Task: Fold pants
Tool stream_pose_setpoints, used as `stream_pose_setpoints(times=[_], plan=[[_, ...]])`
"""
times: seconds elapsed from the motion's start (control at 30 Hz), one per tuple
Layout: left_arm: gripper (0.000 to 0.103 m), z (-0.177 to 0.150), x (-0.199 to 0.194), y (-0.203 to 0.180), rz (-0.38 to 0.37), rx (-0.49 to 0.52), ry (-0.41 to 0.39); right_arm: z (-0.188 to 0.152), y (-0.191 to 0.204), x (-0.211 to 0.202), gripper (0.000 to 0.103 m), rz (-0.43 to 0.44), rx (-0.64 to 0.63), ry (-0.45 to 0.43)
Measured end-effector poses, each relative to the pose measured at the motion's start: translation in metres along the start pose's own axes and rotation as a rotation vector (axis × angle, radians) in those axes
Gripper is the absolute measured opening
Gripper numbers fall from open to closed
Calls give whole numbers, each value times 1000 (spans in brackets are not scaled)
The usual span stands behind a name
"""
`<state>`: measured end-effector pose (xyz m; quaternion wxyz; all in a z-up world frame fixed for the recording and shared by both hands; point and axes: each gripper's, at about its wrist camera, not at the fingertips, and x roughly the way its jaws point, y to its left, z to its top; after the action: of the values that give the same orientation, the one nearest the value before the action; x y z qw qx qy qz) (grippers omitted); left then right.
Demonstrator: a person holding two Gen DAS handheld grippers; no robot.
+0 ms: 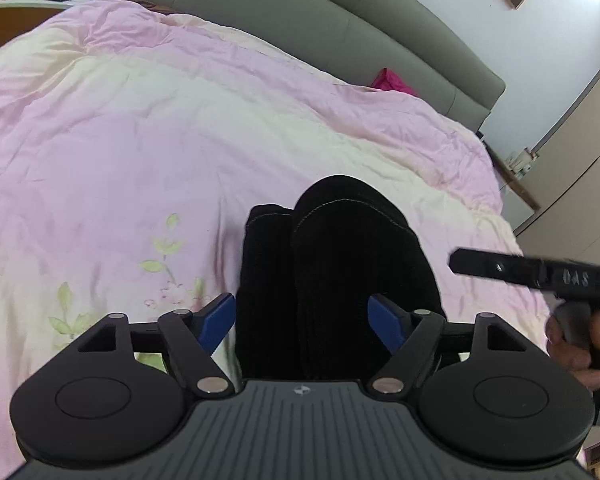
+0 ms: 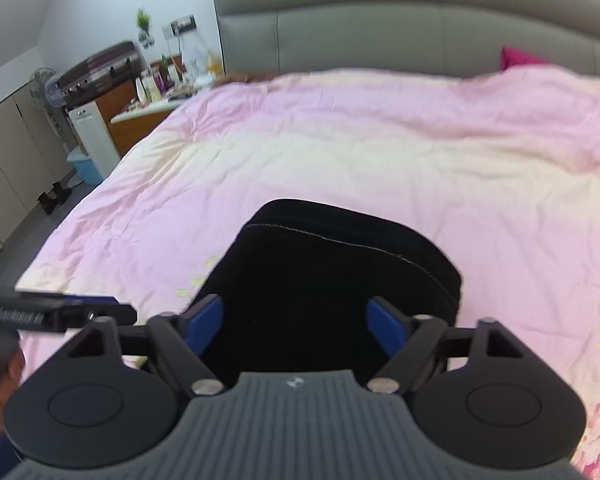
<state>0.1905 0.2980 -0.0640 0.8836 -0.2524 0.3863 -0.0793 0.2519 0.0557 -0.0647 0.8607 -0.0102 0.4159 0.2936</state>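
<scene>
With both claws spread wide, left claw (image 1: 302, 322) and right claw (image 2: 296, 322) holding nothing, I judge a fold is due: pants (image 1: 332, 272) lie bunched on the bed (image 1: 140, 128); I'd grip an edge next.

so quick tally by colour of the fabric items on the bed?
Black: 1, the pants
Pink and cream: 1, the duvet
Magenta: 1, a cloth item by the headboard; what it is cannot be told
Total: 3
</scene>
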Motion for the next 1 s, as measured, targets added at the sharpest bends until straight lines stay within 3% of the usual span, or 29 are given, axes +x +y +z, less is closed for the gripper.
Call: stream_pose_setpoints(times=[0.07, 0.13, 0.27, 0.37, 0.47, 0.57, 0.6, 0.63, 0.67, 0.77, 0.87, 1.0], plan=[[89, -4, 14, -1, -32, 4, 50, 30, 1, 15, 91, 11, 48, 83], [89, -12, 35, -3, -7, 26, 114, 59, 8, 35, 93, -7, 90, 183], [88, -27, 63, -3, -72, 18, 204, 99, 39, 82, 93, -140, 70, 316], [88, -33, 70, 3, -126, -9, 203, 110, 65, 112, 88, -186, 41, 373], [87, -33, 74, 16, -170, -63, 198, 108, 81, 142, 80, -293, -10, 420], [85, -30, 74, 28, -210, -128, 176, 93, 88, 168, 82, -392, -40, 469], [81, -29, 74, 30, -222, -136, 166, 86, 91, 175, 83, -427, -69, 472], [66, -29, 75, 31, -241, -131, 159, 80, 93, 181, 82, -454, -96, 477], [47, -30, 76, 30, -253, -117, 158, 74, 94, 187, 74, -477, -130, 488], [41, -34, 77, 21, -235, -47, 150, 66, 84, 183, 59, -445, -100, 476], [36, -31, 68, 17, -272, -41, 142, 71, 72, 165, 43, -395, -20, 452], [35, -28, 45, 17, -364, -79, 120, 83, 62, 128, 37, -306, 88, 407]])
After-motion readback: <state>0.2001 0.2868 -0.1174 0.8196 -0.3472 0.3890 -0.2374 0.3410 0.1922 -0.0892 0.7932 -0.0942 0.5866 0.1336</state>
